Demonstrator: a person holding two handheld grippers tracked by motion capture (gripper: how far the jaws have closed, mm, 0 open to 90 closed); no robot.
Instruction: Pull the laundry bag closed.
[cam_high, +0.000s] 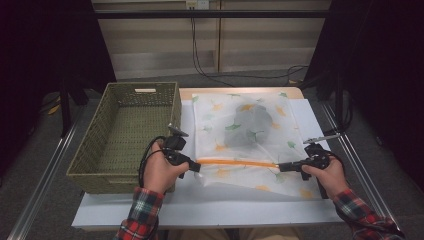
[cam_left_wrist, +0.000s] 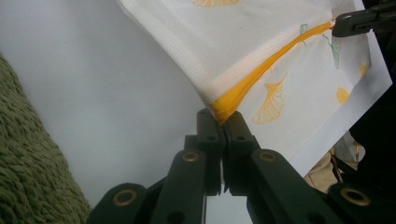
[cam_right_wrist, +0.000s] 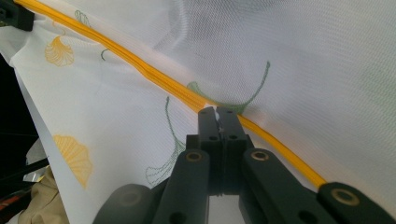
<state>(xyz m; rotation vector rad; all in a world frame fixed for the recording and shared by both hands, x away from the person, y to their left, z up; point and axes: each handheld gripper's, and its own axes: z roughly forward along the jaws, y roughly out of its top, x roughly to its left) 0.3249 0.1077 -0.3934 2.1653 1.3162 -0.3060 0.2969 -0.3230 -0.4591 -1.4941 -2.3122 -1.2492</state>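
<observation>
Mesh bag (orange zipper): left gripper and right gripper each clamp a zipper end.

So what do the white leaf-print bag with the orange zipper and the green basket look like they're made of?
White leaf-print bag: fine matte mesh fabric, probably synthetic; a tiny grid weave shows and a dark item shows through it. Orange zipper: looks like woven tape with fine coil teeth, hard to confirm. Green basket: woven fibre or paper cord, rough matte braid.

Red plaid sleeves, black left gripper, right gripper, brass screws, black cables
</observation>
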